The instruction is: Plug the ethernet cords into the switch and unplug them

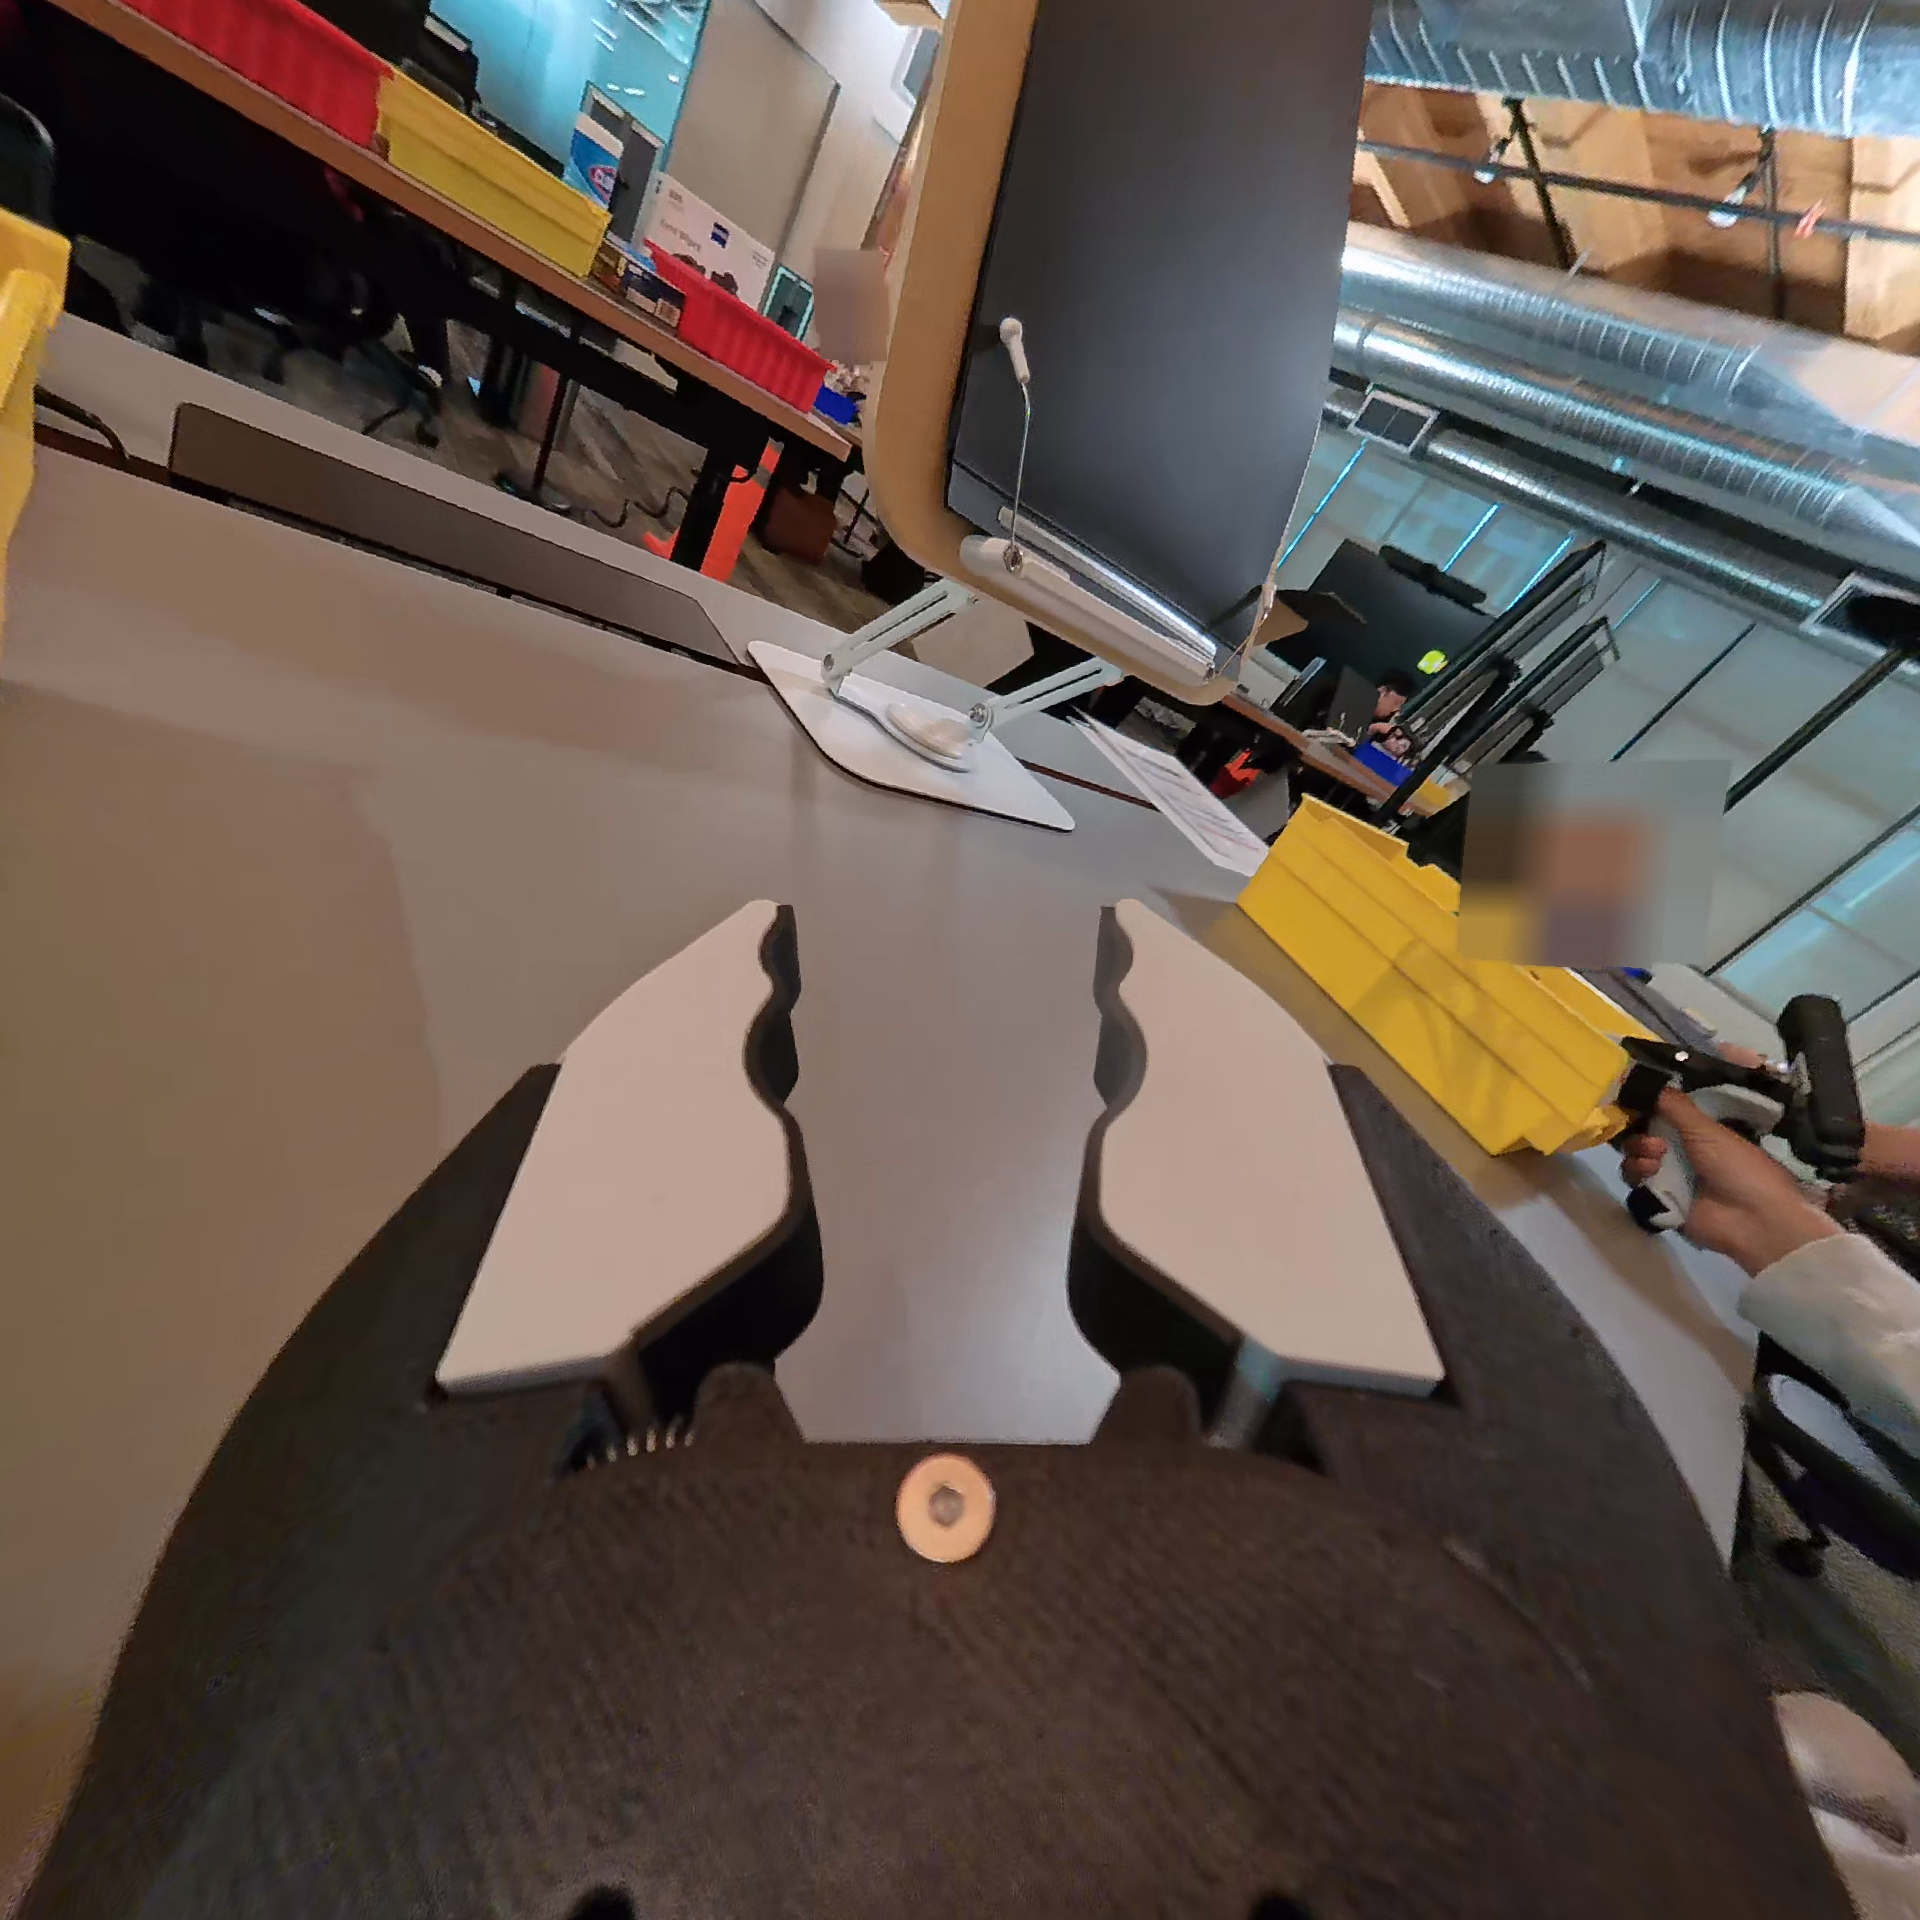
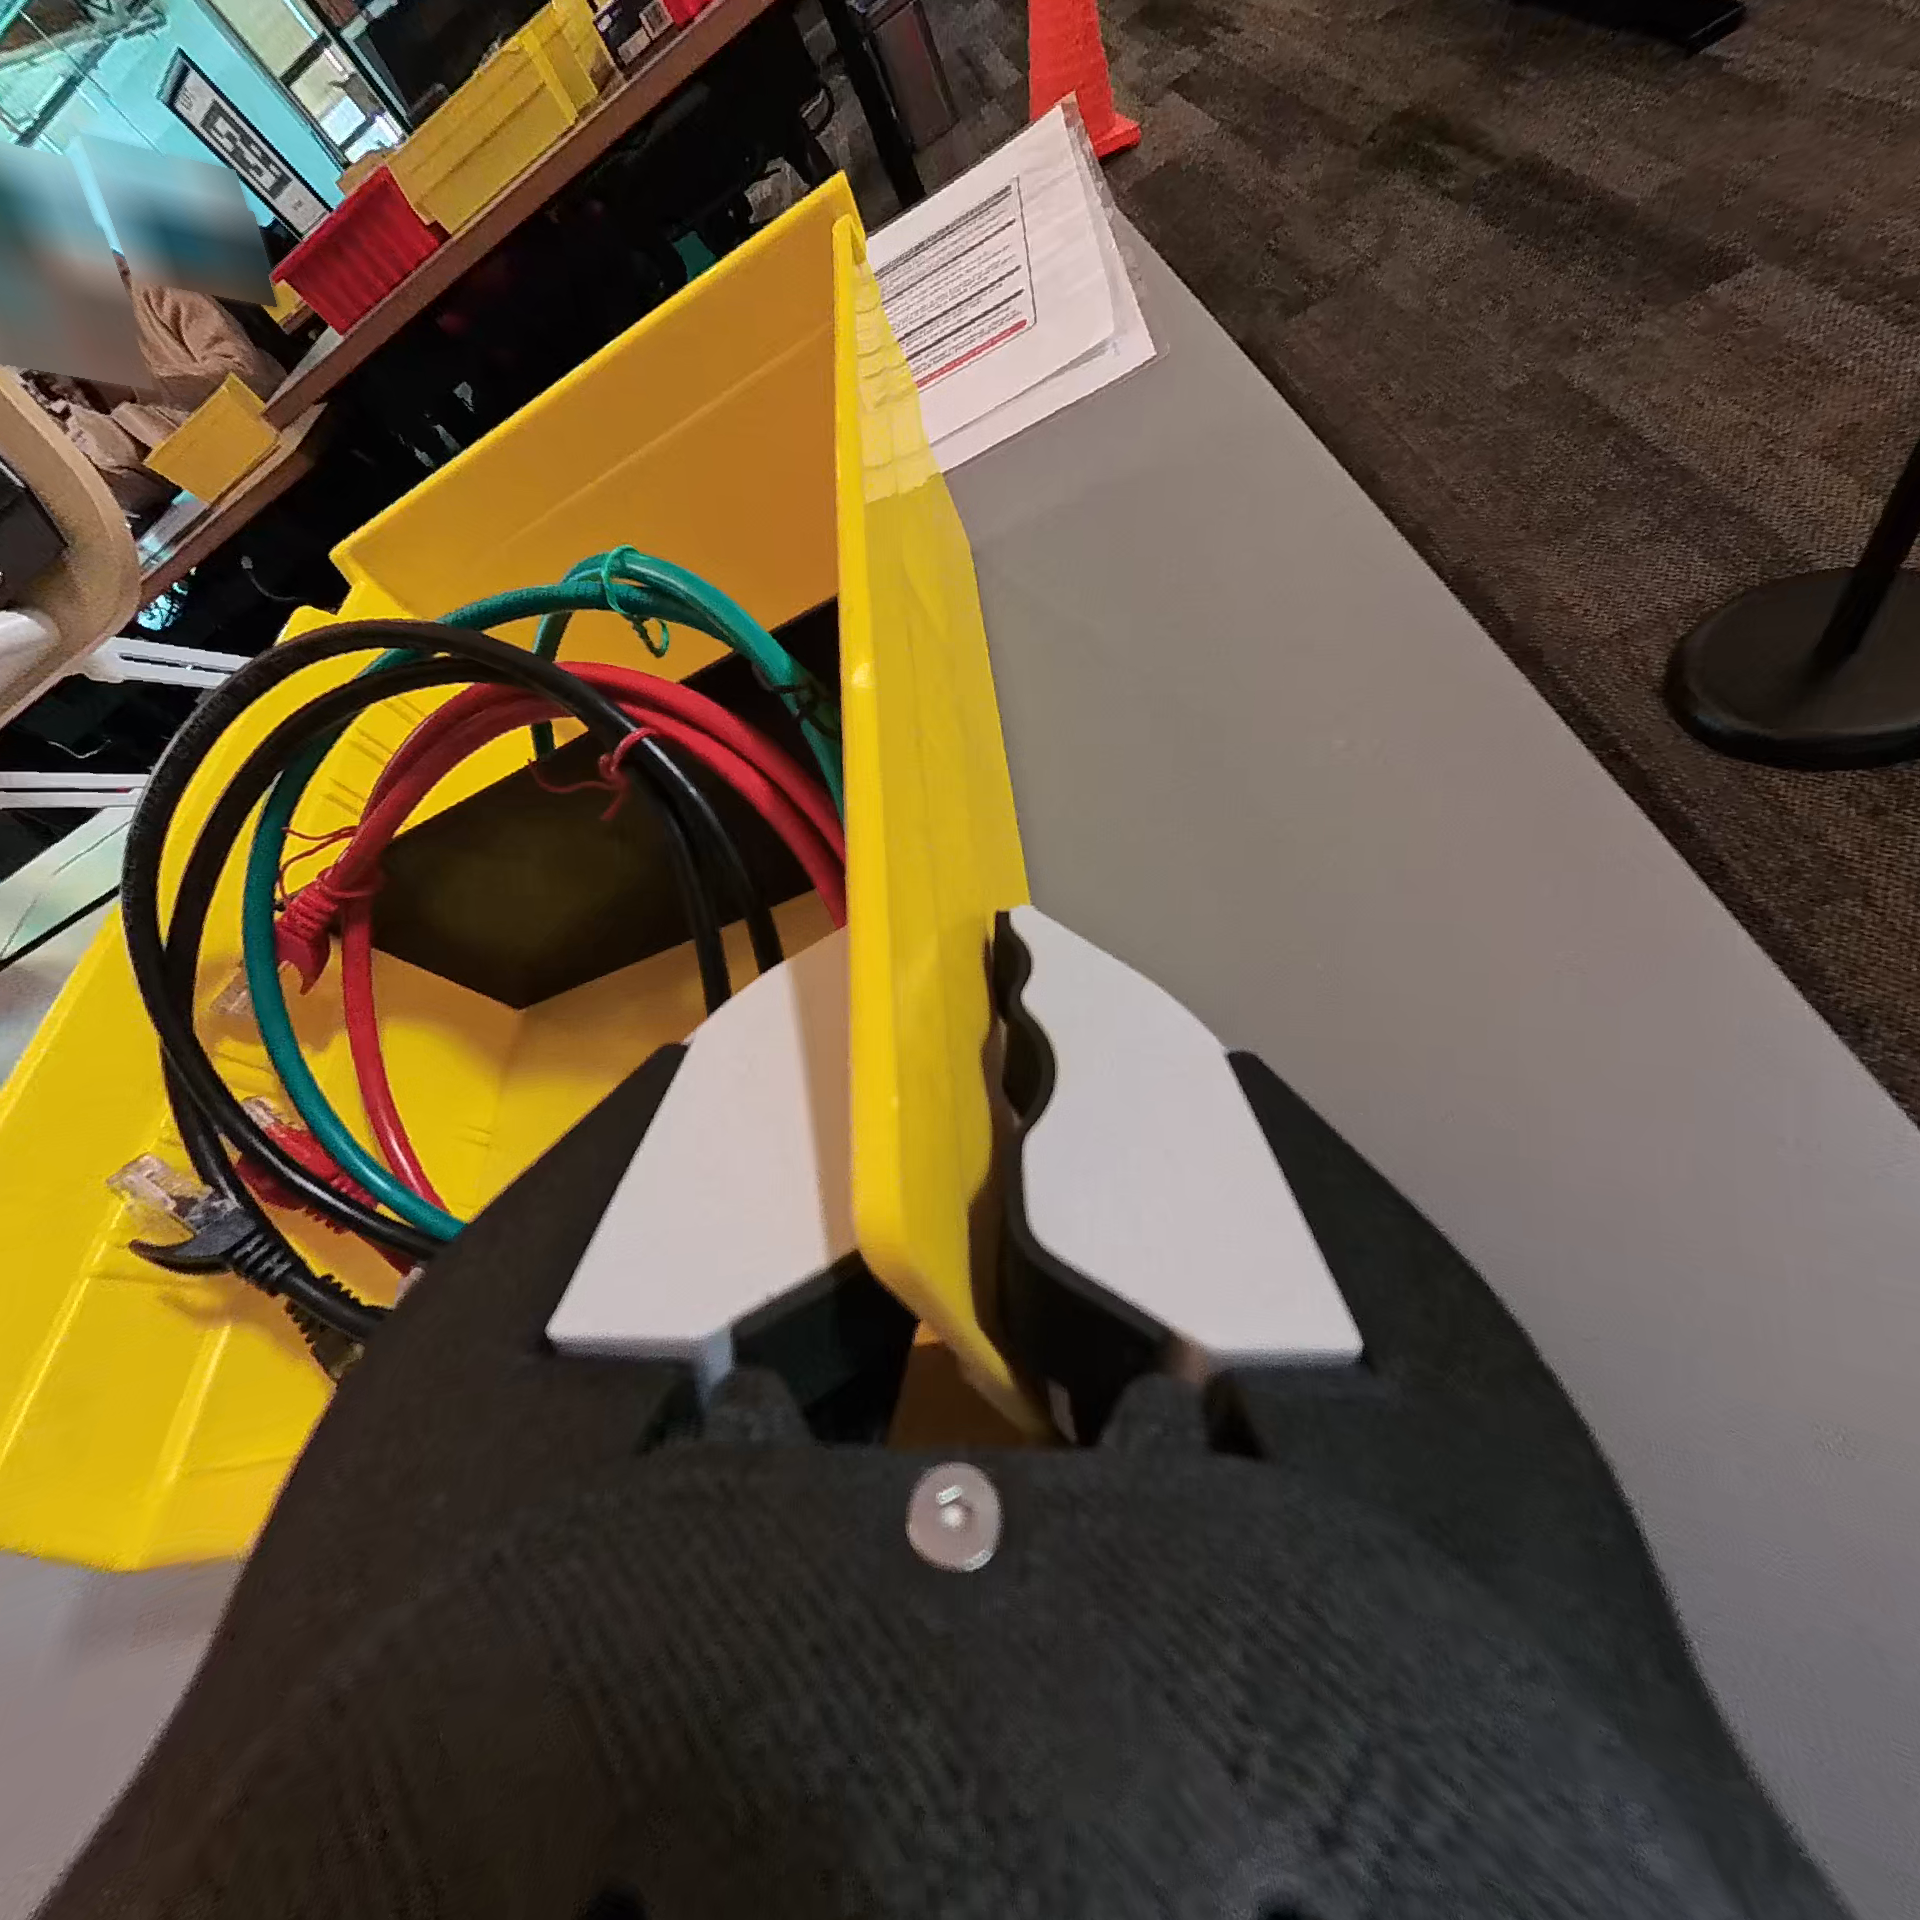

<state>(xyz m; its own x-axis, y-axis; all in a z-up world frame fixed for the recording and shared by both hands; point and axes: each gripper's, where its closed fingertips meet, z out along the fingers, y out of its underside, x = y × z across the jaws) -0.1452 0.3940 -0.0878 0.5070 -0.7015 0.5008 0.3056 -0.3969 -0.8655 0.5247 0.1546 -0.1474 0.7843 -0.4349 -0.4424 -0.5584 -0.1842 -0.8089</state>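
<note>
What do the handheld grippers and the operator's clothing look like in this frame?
Left gripper and right gripper: textured black printed bodies, pale grey flat fingers with wavy black inner pads, one silver screw at centre. The person's hand shows a cream-white sleeve.

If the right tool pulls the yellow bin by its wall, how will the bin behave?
The yellow bin probably slides easily: the grey table looks smooth. Its thin wall may flex between the right tool fingers. Holding only cables, it seems light and might tilt.
</note>
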